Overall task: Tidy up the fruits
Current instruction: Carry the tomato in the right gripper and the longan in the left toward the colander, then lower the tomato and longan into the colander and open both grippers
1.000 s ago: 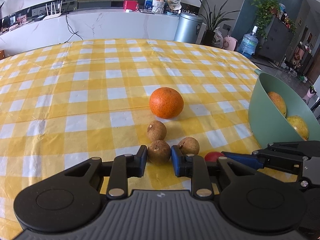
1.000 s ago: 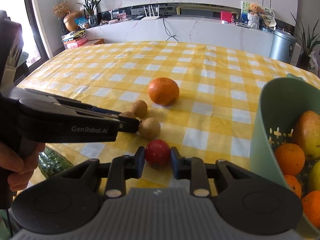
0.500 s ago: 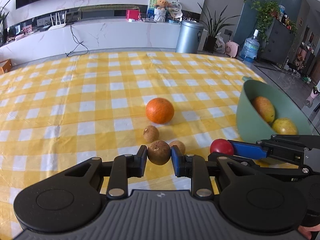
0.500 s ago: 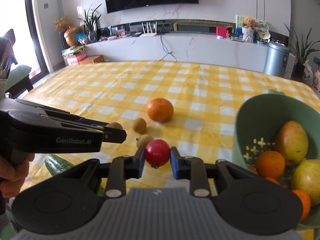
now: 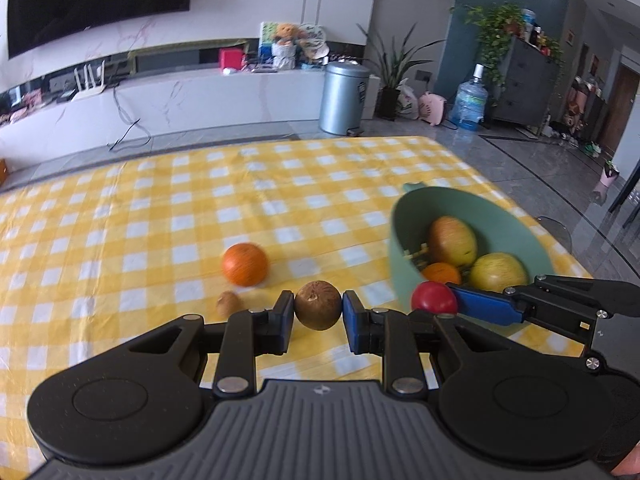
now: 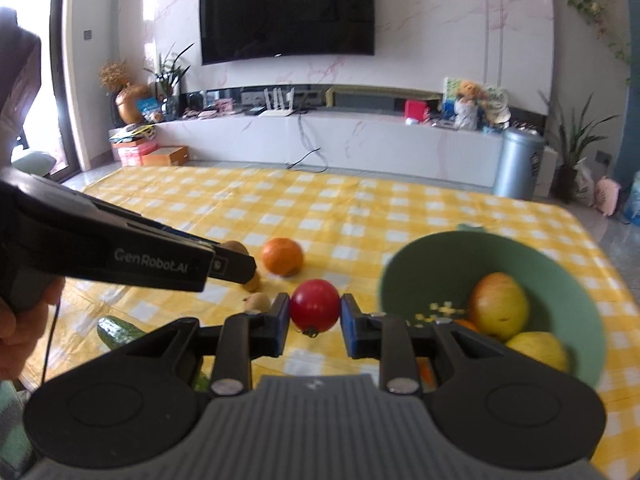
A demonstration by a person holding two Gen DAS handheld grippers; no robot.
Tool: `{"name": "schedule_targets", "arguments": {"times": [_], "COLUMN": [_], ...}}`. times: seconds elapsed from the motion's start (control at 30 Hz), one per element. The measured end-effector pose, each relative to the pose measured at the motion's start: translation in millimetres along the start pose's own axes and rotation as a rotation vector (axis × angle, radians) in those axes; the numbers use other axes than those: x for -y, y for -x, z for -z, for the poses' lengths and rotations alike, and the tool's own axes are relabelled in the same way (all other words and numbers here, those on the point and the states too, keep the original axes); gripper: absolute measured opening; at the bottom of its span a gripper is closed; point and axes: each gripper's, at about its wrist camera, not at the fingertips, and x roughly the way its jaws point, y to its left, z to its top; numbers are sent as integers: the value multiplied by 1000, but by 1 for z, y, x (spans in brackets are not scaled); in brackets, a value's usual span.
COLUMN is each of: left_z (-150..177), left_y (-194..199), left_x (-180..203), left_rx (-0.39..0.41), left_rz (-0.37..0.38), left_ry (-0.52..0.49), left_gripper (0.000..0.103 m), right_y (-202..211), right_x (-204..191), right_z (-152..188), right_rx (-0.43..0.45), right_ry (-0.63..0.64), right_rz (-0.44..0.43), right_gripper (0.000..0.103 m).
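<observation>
My left gripper (image 5: 318, 311) is shut on a small brown round fruit (image 5: 318, 305) and holds it above the yellow checked table. My right gripper (image 6: 315, 312) is shut on a red tomato (image 6: 315, 310), also lifted; the tomato also shows in the left wrist view (image 5: 434, 297), just left of the green bowl (image 5: 404, 268). The bowl (image 6: 424, 256) holds a mango, a yellow-green fruit and oranges. An orange (image 5: 245, 263) and a small brown fruit (image 5: 228, 302) lie on the cloth.
In the right wrist view a green cucumber (image 6: 120, 330) lies at the table's near left edge, and two small brown fruits (image 6: 258, 301) sit beside the orange (image 6: 282, 256). The left gripper's body (image 6: 120, 254) crosses that view. The table's far edge drops to the floor.
Both grippers have risen from the table with their fruits and shifted right toward the bowl. The bowl now sits lower and more centred in both views.
</observation>
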Motion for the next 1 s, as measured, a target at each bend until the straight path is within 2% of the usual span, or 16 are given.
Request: {"name": "schedule_targets", "arguments": {"times": [0.37, 0.63, 0.83, 1.0], "left_z": [-20, -31, -33, -31], "left_y": [1, -15, -37, -54], "left_x": [51, 86, 107, 113], "left_rx": [24, 0, -37, -70], "left_rz": [47, 76, 88, 80], "left_ry": [-76, -118, -182, -210], "left_gripper": [29, 29, 29, 29], "right_y": [35, 42, 33, 18], "right_x": [35, 80, 99, 99], "right_z": [0, 0, 2, 5], "right_rx": [32, -16, -63, -114], "right_ry": [-75, -200, -256, -249], "right_rz": [108, 232, 246, 266], "right_gripper": [23, 23, 23, 23]}}
